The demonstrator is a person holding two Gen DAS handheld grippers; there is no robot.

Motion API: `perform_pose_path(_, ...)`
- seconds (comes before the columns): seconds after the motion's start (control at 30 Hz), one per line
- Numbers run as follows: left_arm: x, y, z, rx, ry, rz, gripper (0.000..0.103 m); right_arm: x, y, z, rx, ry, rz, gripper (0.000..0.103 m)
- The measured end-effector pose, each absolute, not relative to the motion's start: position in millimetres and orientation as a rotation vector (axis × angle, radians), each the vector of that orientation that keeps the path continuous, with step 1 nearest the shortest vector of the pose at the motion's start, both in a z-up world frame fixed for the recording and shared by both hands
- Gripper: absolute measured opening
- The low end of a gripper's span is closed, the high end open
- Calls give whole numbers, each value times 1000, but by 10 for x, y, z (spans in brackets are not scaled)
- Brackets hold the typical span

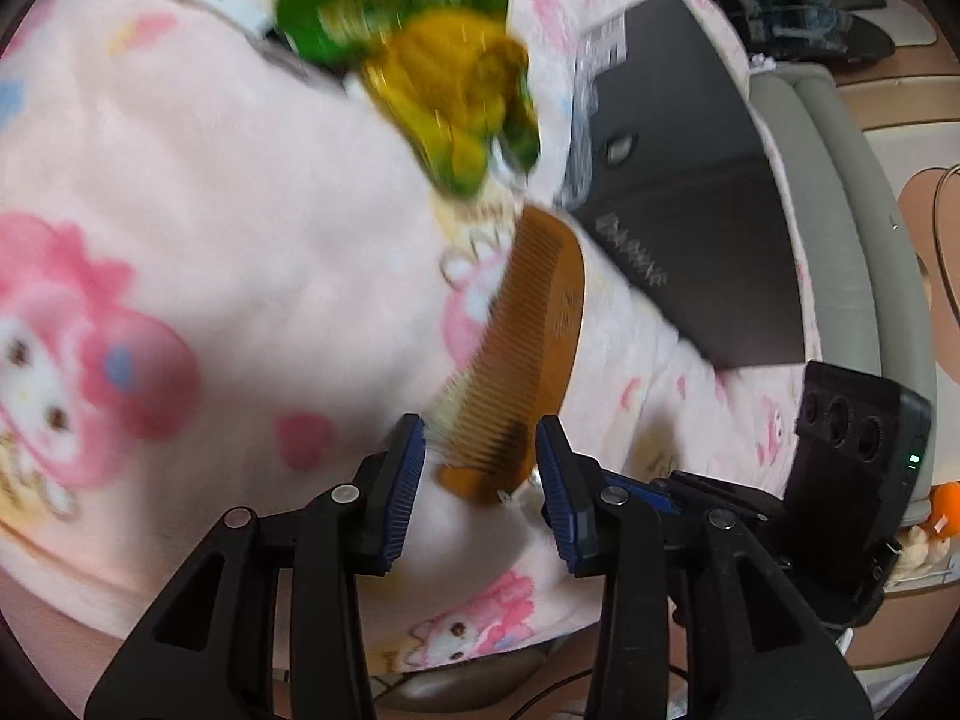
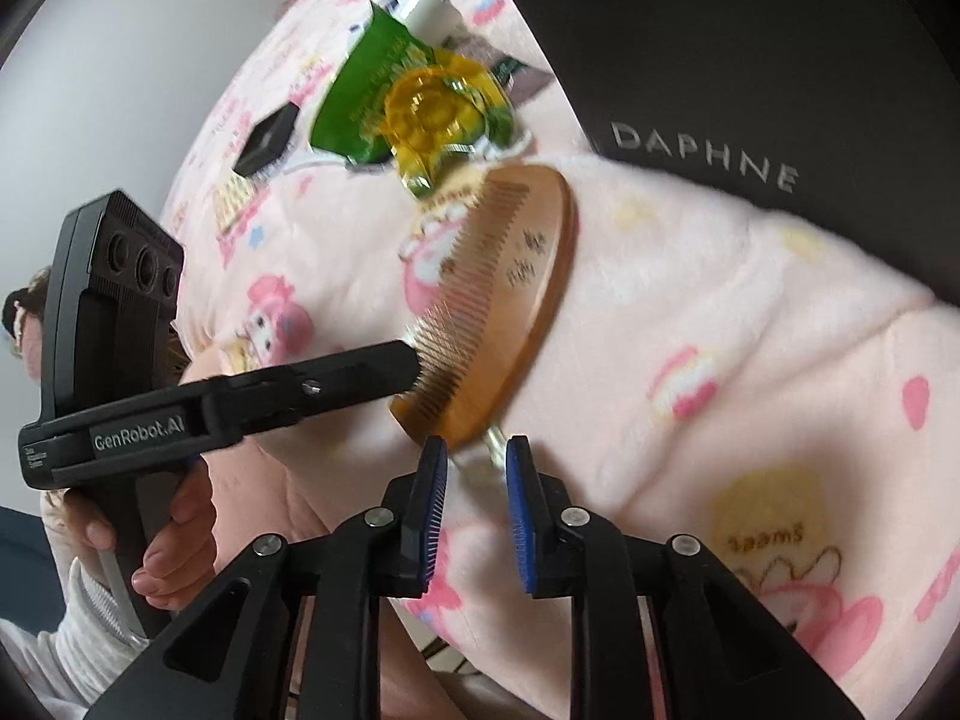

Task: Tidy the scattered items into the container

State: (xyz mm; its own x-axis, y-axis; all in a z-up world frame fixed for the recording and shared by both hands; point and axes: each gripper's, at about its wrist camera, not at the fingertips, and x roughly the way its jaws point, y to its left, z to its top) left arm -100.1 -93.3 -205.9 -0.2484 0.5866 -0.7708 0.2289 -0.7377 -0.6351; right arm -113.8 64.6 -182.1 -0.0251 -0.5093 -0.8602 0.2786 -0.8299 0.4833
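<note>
The wooden comb [image 1: 528, 348], motion-blurred, lies on the pink blanket [image 1: 210, 180]; its near end sits between the unclenched left gripper [image 1: 480, 480] pads, the right gripper [image 2: 477, 504] released at six o'clock.

A soft pink blanket [image 2: 690, 312] with cartoon bunnies and hearts covers the place where everything lies. A brown wooden comb [image 2: 510, 300] rests flat on it, and the other things sit around the comb. Just past the comb's far end lies a see-through yellow thing [image 2: 432, 114], blurry, and it sits partly on a green shiny packet [image 2: 366, 96]. Beyond the packet there is a white thing [image 2: 429, 12] with some blue on it. To the comb's far left is a small black square box [image 2: 267, 141]. On the comb's right side lies a big dark box [image 2: 750, 48] with the word DAPHNE on it.
</note>
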Motion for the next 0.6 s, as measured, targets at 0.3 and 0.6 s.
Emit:
perform_pose_path(0.3,-990,-410,-2038,-1812,-1022,1883,32,-1063,1238,-1611,1771,-383,-2102,17)
perform_pose_path(0.6,-988,-669,-1947,-1765,-1009,1948,40,-1050,1096,-1683,1761,-397,-1939,17)
